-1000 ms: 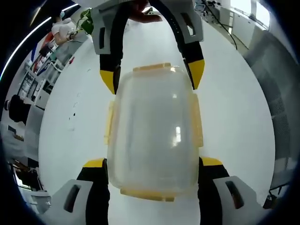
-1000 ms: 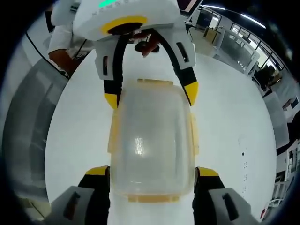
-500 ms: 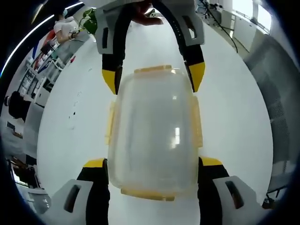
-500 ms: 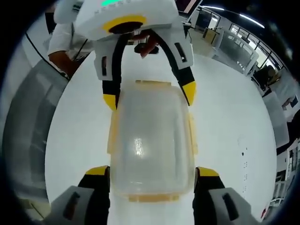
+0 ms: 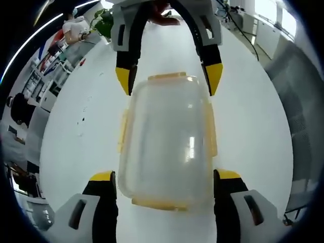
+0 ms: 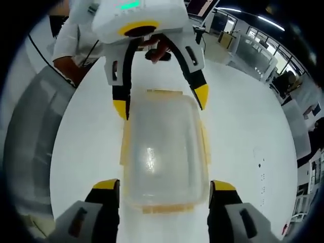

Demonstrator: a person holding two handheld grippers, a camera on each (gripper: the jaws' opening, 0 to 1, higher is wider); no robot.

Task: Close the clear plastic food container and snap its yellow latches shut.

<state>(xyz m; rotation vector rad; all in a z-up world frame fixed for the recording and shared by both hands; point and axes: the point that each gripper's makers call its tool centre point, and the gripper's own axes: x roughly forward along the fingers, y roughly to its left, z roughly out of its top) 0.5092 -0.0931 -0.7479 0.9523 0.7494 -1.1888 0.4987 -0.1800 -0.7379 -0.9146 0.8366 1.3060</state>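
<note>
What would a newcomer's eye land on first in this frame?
The clear plastic container with yellow latches lies lid-on in the middle of the white table. The left gripper and right gripper straddle it from opposite ends, their black jaws with yellow tips spread wide on either side.

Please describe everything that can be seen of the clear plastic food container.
The clear plastic food container is a rounded rectangular box of cloudy see-through plastic, lying flat on the white table with its lid on. Yellow latches run along all four edges; whether they are snapped shut cannot be told. It looks empty. The left gripper straddles one end, the right gripper the opposite end, jaws open beside its corners; contact cannot be confirmed.
</note>
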